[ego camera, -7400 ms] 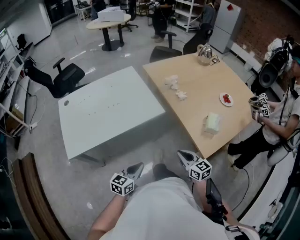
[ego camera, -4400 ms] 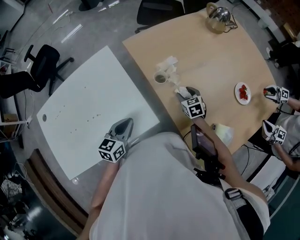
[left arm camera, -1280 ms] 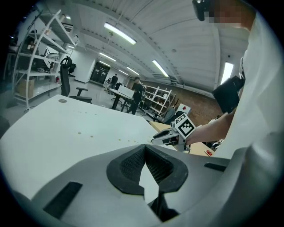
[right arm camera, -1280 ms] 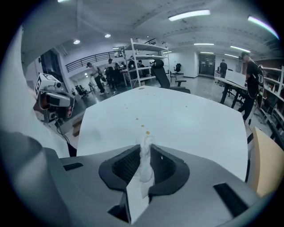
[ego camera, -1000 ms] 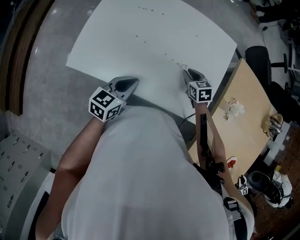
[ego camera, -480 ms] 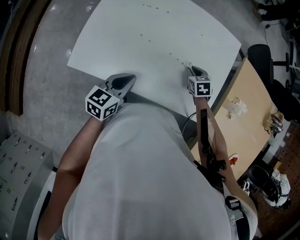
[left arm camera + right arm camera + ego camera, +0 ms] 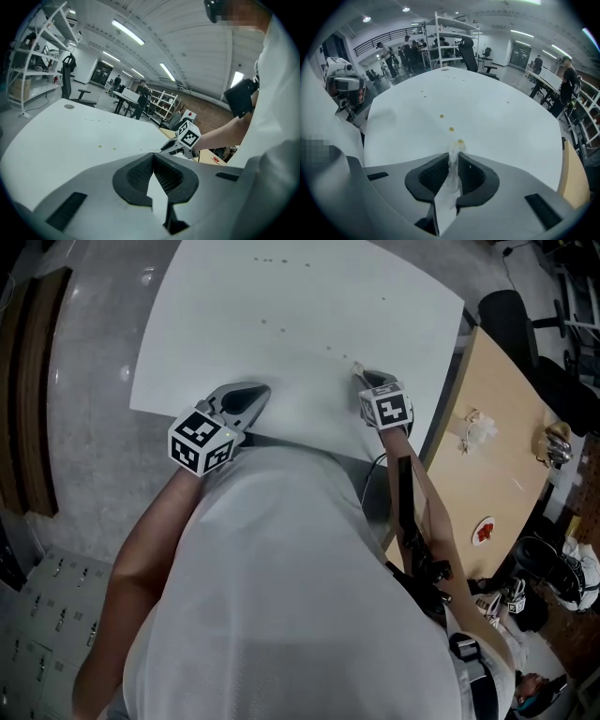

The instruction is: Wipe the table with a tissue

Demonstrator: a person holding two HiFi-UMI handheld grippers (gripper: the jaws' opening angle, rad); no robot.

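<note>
My right gripper (image 7: 453, 157) is shut on a white tissue (image 7: 451, 174), and its jaws are still closing tighter on it. The tissue's tip pokes out just short of the nearest yellow spot (image 7: 461, 140) on the white table (image 7: 497, 112). More small spots (image 7: 441, 116) run in a line farther up the table. In the head view the right gripper (image 7: 362, 375) points down over the table's near right part. My left gripper (image 7: 251, 392) hovers at the table's near edge, shut and holding nothing (image 7: 152, 157). The right gripper (image 7: 171, 147) also shows in the left gripper view.
A wooden table (image 7: 506, 474) stands to the right with crumpled tissues (image 7: 476, 427), a plate of red fruit (image 7: 484, 531) and a kettle (image 7: 555, 442). A black office chair (image 7: 511, 320) is beyond it. Grey lockers (image 7: 37, 634) stand at lower left. People and shelves fill the background.
I have turned from the wooden table to the white one with the tissue in the right gripper. Over the last second that gripper tipped down toward the spots; the left gripper shifted slightly.
</note>
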